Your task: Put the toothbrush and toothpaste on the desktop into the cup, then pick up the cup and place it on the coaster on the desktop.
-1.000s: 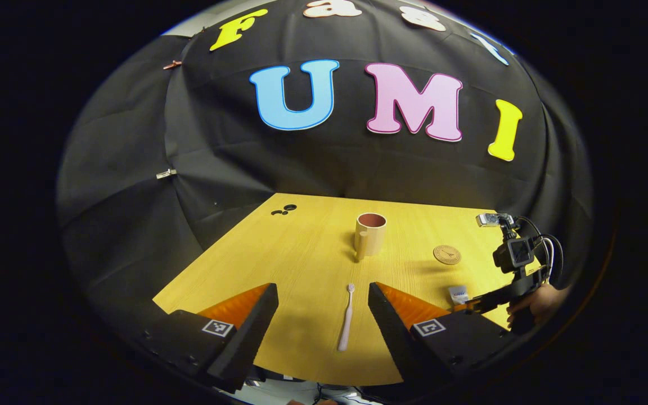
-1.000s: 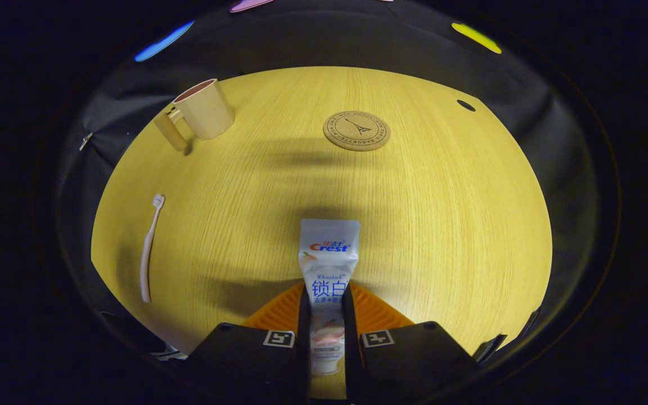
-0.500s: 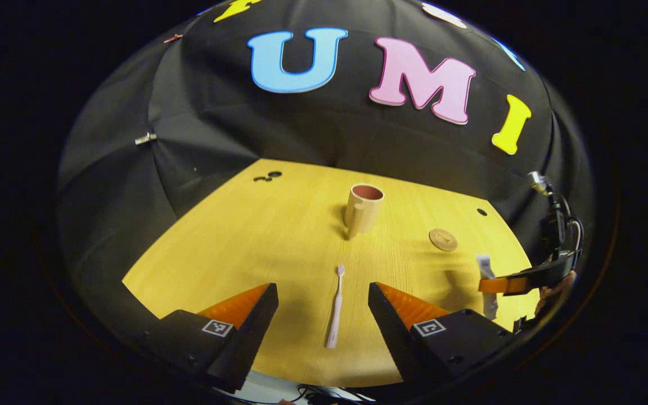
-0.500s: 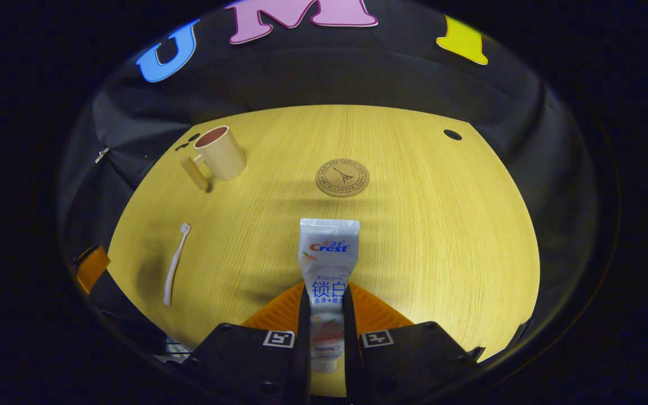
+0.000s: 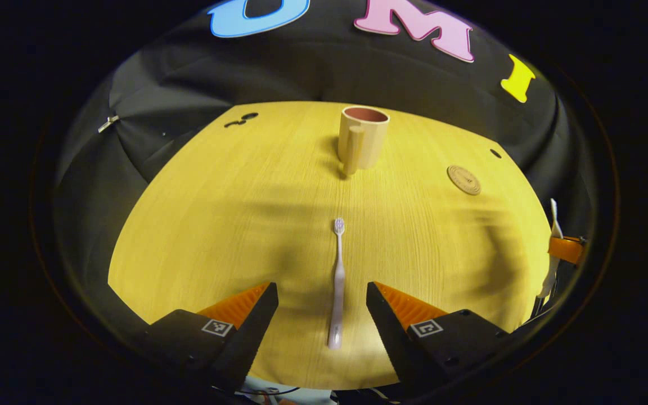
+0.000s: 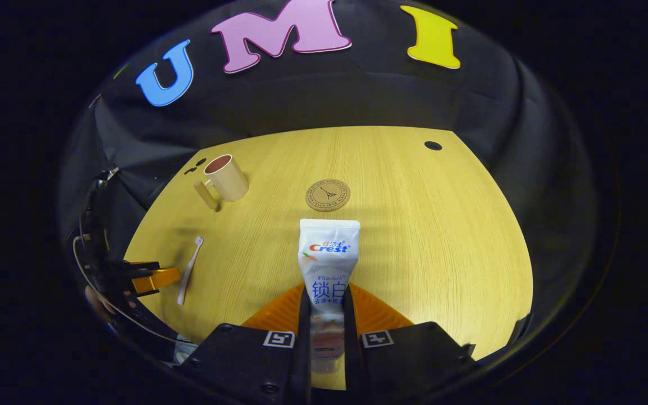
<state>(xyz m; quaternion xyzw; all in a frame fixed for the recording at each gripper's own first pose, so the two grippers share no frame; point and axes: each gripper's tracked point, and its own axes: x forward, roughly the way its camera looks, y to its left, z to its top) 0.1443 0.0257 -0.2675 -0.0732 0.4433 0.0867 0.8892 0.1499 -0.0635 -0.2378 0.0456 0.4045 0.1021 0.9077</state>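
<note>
1. Right gripper (image 6: pixel 324 332) — its fingers are clamped on the lower part of the white soft-plastic toothpaste tube (image 6: pixel 328 264), both pressing its sides. The tube points forward, its flat crimped end toward the middle of the right gripper view, and it looks held clear of the table.
2. Left gripper (image 5: pixel 319 315) — jaws wide and empty, straddling the pale pink slim plastic toothbrush (image 5: pixel 337 281). The brush lies flat on the yellow wood-grain desktop (image 5: pixel 217 225), bristle end toward the centre of the left gripper view, handle end between the two fingers.
3. Step in hand, as I read it: carry the tube to the beige plastic cup with handle and reddish inside (image 6: pixel 224 179), at upper left in the right gripper view. Nothing is in the cup yet.
4. To do it well: keep the tube high enough to clear the rim, then centre it over the mouth before you let go. The grip is low on the tube, so the free end may flop — move steadily and tip it upright over the opening.
5. The cup is light and stands free; touch the rim and you may tip it. Its handle faces the front edge, so come in from above.
6. For the brush: lower until the fingers flank the handle, then close square across it. It is thin and flat on the wood, so a shallow pinch may slip.
7. Count: one toothbrush, one toothpaste tube, one cup, one round cork coaster with dark printed emblem (image 6: pixel 328 194), two grippers.
8. The coaster sits just right of the cup, apart from it, bare.
</note>
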